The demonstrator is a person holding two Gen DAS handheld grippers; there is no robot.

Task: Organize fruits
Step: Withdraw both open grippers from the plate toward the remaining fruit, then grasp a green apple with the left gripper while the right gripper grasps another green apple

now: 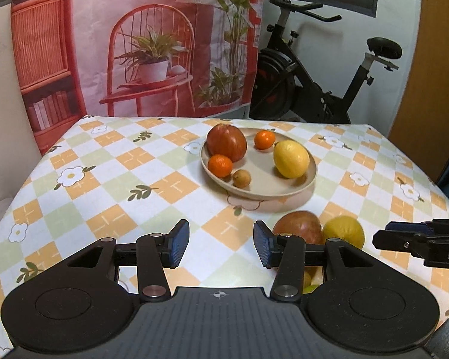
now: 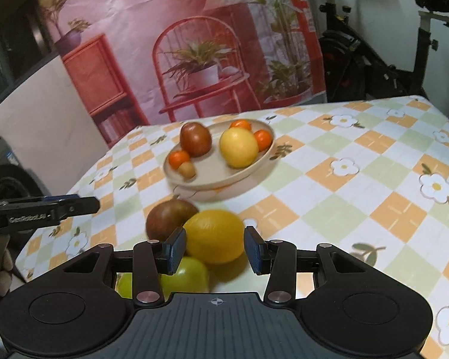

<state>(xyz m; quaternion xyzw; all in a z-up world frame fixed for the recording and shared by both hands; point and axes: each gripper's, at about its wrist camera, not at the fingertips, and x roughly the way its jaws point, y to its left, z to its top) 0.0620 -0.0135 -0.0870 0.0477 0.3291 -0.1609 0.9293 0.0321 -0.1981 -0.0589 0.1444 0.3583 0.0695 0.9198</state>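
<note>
A beige plate (image 1: 287, 191) (image 2: 254, 164) holds a red apple (image 1: 226, 142) (image 2: 195, 139), a lemon (image 1: 291, 158) (image 2: 239, 147), small oranges (image 1: 220, 165) (image 2: 178, 158) and a small brown fruit (image 1: 241, 178) (image 2: 187, 169). On the cloth in front of the plate lie a second red apple (image 1: 297, 227) (image 2: 167, 218), a yellow lemon (image 1: 344, 229) (image 2: 214, 236) and green fruit (image 2: 185, 273). My left gripper (image 1: 221, 243) is open and empty over the cloth, left of that apple. My right gripper (image 2: 215, 249) is open with its pads either side of the loose lemon, apart from it.
The table has a checked flower-print cloth (image 1: 104, 179). A printed backdrop (image 1: 140, 45) hangs behind it and an exercise bike (image 1: 320, 74) stands at the back right. The right gripper's finger (image 1: 419, 239) shows at the left view's right edge; the left gripper's finger (image 2: 45, 208) shows at the right view's left edge.
</note>
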